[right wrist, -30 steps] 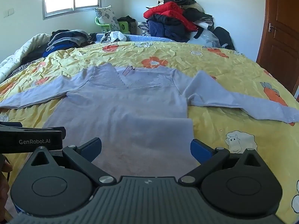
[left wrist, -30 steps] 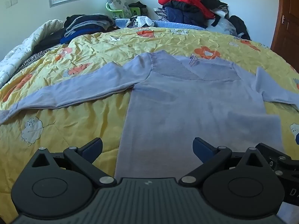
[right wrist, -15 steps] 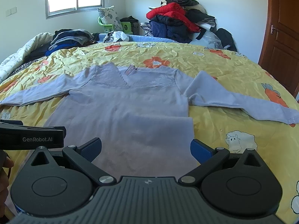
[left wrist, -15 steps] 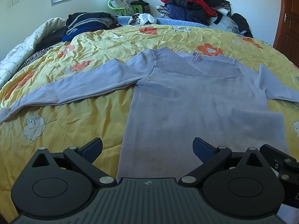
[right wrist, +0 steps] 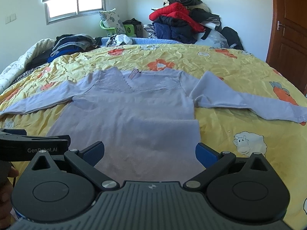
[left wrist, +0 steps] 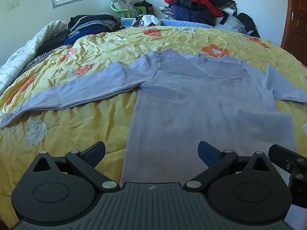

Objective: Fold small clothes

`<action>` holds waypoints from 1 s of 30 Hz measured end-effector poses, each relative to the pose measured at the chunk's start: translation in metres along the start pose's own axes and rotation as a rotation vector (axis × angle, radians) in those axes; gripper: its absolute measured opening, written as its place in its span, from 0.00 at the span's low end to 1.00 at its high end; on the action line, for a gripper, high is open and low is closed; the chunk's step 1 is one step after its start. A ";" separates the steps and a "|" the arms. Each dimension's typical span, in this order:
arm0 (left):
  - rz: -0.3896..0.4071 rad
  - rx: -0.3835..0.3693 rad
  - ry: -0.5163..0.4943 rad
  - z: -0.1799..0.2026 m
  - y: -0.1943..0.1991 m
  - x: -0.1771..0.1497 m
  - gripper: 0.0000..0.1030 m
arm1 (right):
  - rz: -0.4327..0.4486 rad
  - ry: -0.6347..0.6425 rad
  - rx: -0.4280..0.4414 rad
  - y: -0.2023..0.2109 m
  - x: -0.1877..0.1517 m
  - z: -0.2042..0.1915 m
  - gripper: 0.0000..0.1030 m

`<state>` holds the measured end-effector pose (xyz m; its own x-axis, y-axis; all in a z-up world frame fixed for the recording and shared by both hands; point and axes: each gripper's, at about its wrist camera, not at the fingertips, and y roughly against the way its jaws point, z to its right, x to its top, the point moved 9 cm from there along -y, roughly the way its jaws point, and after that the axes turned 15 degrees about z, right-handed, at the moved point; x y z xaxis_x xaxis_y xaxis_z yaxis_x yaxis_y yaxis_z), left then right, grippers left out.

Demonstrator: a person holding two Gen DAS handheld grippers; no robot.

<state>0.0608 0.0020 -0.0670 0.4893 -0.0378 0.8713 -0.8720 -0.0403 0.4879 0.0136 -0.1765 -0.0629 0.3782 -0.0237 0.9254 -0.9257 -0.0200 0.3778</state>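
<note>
The bed with its yellow quilt (left wrist: 92, 126) (right wrist: 239, 80), printed with orange flowers and white sheep, fills most of both views. On it I see the lavender long-sleeved top (left wrist: 207, 111) (right wrist: 134, 115) lying flat, neckline toward the far side, hem toward me, both sleeves spread outward. The lower body shows a horizontal step, with the near part lying wider on the right than the part above it.

Beyond the bed: a heap of red and dark jackets (left wrist: 193, 5) (right wrist: 180, 21) against the far wall, a stack of folded dark clothes (left wrist: 90, 25) (right wrist: 73, 44) at far left, a wooden door (right wrist: 289, 26) on the right, a window (right wrist: 76, 5) at left.

Left gripper (left wrist: 151, 151): jaws spread wide, holding nothing, poised over the hem's left portion. I cannot tell whether it touches the cloth.

Right gripper (right wrist: 149, 151): jaws equally wide, holding nothing, above the hem's right portion, its right finger near the garment's right edge. The two units sit just beside each other.
</note>
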 end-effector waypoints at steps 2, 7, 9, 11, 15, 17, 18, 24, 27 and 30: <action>-0.001 0.001 0.001 0.000 0.000 0.000 1.00 | 0.000 0.001 0.003 0.000 0.000 0.000 1.00; -0.004 -0.005 0.004 0.000 -0.001 -0.001 1.00 | -0.001 -0.001 0.003 0.001 0.000 -0.001 1.00; -0.004 -0.004 0.004 -0.001 -0.001 -0.001 1.00 | 0.000 0.000 0.004 0.001 0.000 0.000 1.00; -0.003 -0.006 0.007 -0.001 -0.001 -0.001 1.00 | 0.001 -0.001 0.005 0.002 -0.001 -0.001 1.00; -0.007 -0.009 0.020 -0.002 -0.002 -0.002 1.00 | 0.004 -0.005 0.008 0.001 0.000 -0.001 0.99; -0.008 -0.009 0.023 -0.002 -0.002 -0.003 1.00 | 0.013 -0.001 0.013 0.002 0.001 -0.003 0.99; -0.007 -0.009 0.022 -0.003 -0.002 -0.003 1.00 | 0.017 0.003 0.014 0.003 0.001 -0.004 0.99; -0.008 -0.013 0.020 -0.003 -0.002 -0.004 1.00 | 0.028 0.014 0.025 0.005 0.001 -0.005 0.99; -0.010 -0.014 0.022 -0.002 -0.002 -0.004 1.00 | 0.034 0.013 0.030 0.006 0.001 -0.005 0.99; -0.009 -0.014 0.022 -0.002 -0.001 -0.004 1.00 | 0.041 0.016 0.031 0.006 0.001 -0.005 0.99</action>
<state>0.0599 0.0043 -0.0708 0.4967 -0.0155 0.8678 -0.8678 -0.0268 0.4963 0.0081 -0.1720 -0.0598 0.3396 -0.0088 0.9405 -0.9395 -0.0504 0.3387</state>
